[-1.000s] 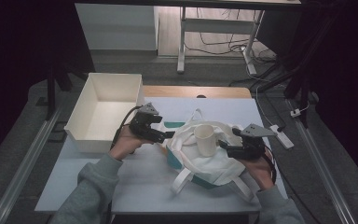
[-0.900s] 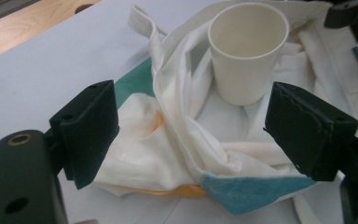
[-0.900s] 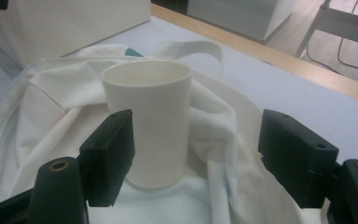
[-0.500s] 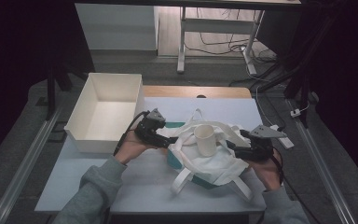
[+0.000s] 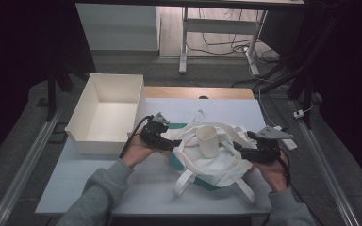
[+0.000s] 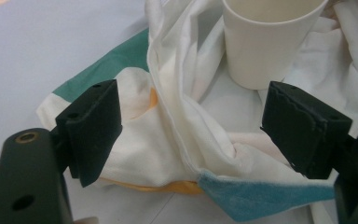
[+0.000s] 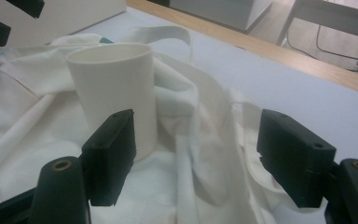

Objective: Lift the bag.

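A white cloth bag [image 5: 217, 162] with teal patches and long straps lies crumpled on the table. A white cup [image 5: 208, 140] stands upright on it. My left gripper [image 5: 168, 144] is at the bag's left edge, open. In the left gripper view its jaws [image 6: 191, 116] straddle a raised fold of the bag [image 6: 177, 126] without pressing it, and the cup [image 6: 265, 42] stands just beyond. My right gripper [image 5: 238, 148] is at the bag's right side, open. In the right gripper view [image 7: 196, 135] folds and a strap lie between its jaws, and the cup [image 7: 114, 93] stands behind the left jaw.
An open white box [image 5: 82, 123] stands on the table at the left, close to the left hand. A wooden strip [image 5: 198, 92] runs along the table's far edge. A white power strip [image 5: 286, 136] lies at the right edge. Bare tabletop [image 5: 122, 188] lies in front of the bag.
My left gripper has come down a little and closer to the bag's left edge. The right gripper, the cup and the bag have stayed nearly where they were.
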A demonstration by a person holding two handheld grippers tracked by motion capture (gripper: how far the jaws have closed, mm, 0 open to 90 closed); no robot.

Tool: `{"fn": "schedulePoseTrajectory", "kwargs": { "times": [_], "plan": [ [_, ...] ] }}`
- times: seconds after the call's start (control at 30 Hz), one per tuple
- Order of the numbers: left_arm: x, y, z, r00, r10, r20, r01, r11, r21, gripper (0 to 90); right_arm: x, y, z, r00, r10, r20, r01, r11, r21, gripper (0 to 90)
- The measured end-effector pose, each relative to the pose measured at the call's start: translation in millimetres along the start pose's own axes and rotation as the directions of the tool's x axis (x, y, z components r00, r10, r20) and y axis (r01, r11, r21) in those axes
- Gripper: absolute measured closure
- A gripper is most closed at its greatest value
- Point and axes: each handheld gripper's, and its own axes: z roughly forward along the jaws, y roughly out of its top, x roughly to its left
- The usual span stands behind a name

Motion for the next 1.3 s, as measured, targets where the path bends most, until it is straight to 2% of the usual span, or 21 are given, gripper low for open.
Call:
{"fn": "schedulePoseTrajectory", "kwargs": {
  "times": [0.2, 0.4, 0.6, 0.77, 1.03, 1.13, 1.23, 1.3],
  "plan": [
    [1.9, -1.9, 4.6, 0.9993, -0.034, -0.016, 0.034, 0.9994, -0.01, 23.5, -3.8, -4.2, -1.5, 0.9999, 0.013, 0.01, -0.013, 1.0, 0.017, 28.7],
    [4.6, -3.9, 5.2, 0.9968, -0.062, -0.051, 0.061, 0.9979, -0.021, 28.3, -4.4, -4.9, -1.5, 0.9998, 0.014, 0.011, -0.014, 1.0, 0.02, 28.7],
    [7.0, -7.2, 8.6, 0.9961, -0.067, -0.057, 0.067, 0.9977, 0.009, 33.4, -3.1, -5.0, -0.9, 0.9999, 0.006, 0.013, -0.006, 1.0, 0.025, 28.7],
    [3.0, -13.3, 7.4, 0.9958, -0.073, -0.055, 0.075, 0.9967, 0.033, 37.1, -3.1, -5.7, -2.6, 0.9999, 0.004, 0.014, -0.004, 0.999, 0.033, 28.7],
    [-1.2, -23.1, -1.6, 0.9938, -0.071, -0.085, 0.075, 0.9966, 0.035, 43.2, -2.2, -7.4, -5.6, 0.9999, 0.001, 0.016, -0.002, 0.999, 0.046, 28.7],
    [1.6, -27.2, -0.1, 0.9943, -0.081, -0.07, 0.084, 0.9953, 0.047, 45.9, 0.7, -7.7, -5.0, 0.9998, -0.01, 0.018, 0.008, 0.997, 0.076, 29.3],
    [4.1, -29.2, 2.5, 0.995, -0.095, -0.03, 0.097, 0.9936, 0.058, 51.5, 2.7, -9.2, -3.3, 0.9992, -0.02, 0.036, 0.015, 0.992, 0.127, 32.1],
    [5.4, -30.1, 2.7, 0.9948, -0.101, -0.008, 0.102, 0.9926, 0.066, 56.3, 2.0, -11.3, -3.5, 0.9969, -0.02, 0.077, 0.009, 0.989, 0.151, 33.8]
  ]
}}
